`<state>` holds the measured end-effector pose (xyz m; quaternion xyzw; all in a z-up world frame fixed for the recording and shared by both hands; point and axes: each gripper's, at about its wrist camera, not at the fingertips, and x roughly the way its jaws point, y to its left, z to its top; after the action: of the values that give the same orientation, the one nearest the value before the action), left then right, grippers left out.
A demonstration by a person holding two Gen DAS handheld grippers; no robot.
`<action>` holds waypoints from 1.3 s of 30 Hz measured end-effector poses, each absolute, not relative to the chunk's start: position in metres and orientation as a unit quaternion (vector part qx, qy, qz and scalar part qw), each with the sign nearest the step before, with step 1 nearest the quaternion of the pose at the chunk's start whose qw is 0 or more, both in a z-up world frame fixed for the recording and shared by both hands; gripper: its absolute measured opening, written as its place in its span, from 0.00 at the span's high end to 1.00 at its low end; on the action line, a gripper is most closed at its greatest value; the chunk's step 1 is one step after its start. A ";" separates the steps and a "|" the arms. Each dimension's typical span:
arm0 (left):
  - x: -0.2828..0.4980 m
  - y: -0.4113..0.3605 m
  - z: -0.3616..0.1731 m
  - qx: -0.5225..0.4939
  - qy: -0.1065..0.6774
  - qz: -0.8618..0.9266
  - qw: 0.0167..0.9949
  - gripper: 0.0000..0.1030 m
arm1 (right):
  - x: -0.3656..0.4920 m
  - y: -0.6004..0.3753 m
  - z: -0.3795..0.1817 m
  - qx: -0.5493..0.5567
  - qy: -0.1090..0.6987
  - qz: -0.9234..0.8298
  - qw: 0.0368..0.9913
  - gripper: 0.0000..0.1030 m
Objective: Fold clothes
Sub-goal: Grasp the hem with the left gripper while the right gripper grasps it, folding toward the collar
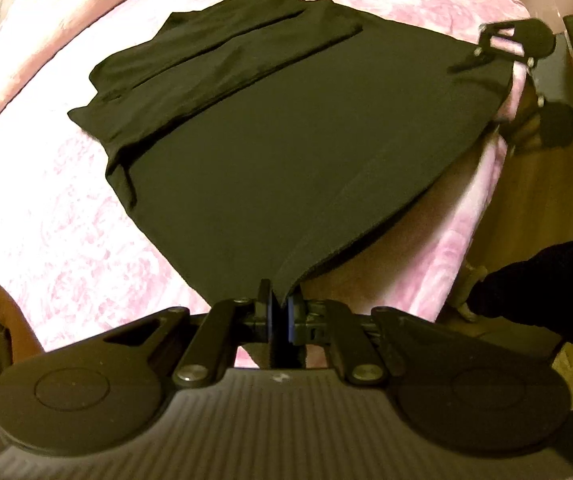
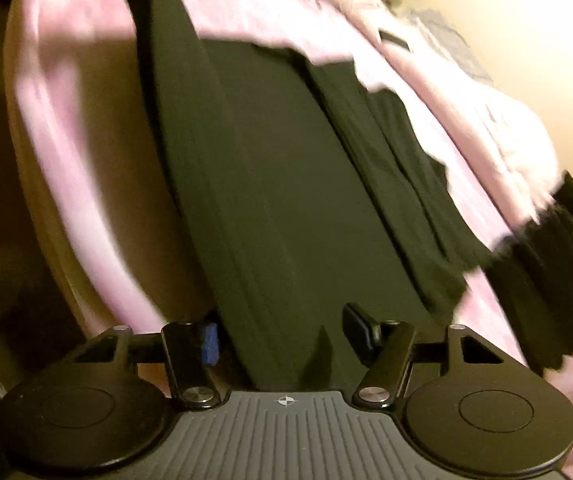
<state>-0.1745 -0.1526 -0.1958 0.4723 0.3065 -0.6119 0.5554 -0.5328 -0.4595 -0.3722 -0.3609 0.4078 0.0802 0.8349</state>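
Already the left gripper [image 1: 280, 312] pinches the dark garment's [image 1: 270, 148] hem corner off the bed [image 1: 66, 240] edge, while the right gripper's [image 2: 282, 332] half-wide fingers straddle the opposite corner, unclamped.

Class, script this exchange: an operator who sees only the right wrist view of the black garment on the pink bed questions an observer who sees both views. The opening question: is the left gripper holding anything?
Observer: Yes. The left gripper is shut on one hem corner of the black garment.
Operator: Is that corner lying flat?
Observer: No, it looks raised off the pink blanket.
Operator: Where is my right gripper along the hem?
Observer: The right gripper is at the opposite hem corner, by the bed's edge.
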 end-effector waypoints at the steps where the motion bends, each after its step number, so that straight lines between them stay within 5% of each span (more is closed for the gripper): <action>1: -0.175 -0.152 -0.197 0.474 0.308 -0.611 0.555 0.95 | -0.538 -0.473 -0.376 -0.374 0.414 0.072 0.827 0.40; 10: -0.177 -0.154 -0.204 0.482 0.314 -0.600 0.556 0.95 | -0.566 -0.544 -0.383 -0.420 0.439 0.053 0.792 0.40; 12: -0.179 -0.154 -0.207 0.490 0.309 -0.600 0.552 0.95 | -0.568 -0.549 -0.382 -0.420 0.443 0.057 0.790 0.67; 14: -0.181 -0.153 -0.209 0.498 0.304 -0.598 0.549 0.95 | -0.567 -0.548 -0.382 -0.419 0.446 0.069 0.788 0.77; 16: -0.183 -0.151 -0.211 0.506 0.300 -0.596 0.546 0.95 | -0.565 -0.546 -0.380 -0.418 0.449 0.087 0.785 0.98; 28: -0.214 -0.093 -0.171 0.523 0.283 -0.609 0.524 0.98 | -0.582 -0.547 -0.304 -0.434 0.484 0.152 0.744 0.99; 39: -0.246 -0.017 -0.164 0.502 0.395 -0.630 0.441 0.98 | -0.676 -0.507 -0.267 -0.380 0.567 0.206 0.701 0.99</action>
<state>-0.2456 -0.0173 -0.1636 0.5023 0.3955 -0.6298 0.4411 -0.6756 -0.5066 -0.2669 -0.3802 0.5672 0.2065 0.7008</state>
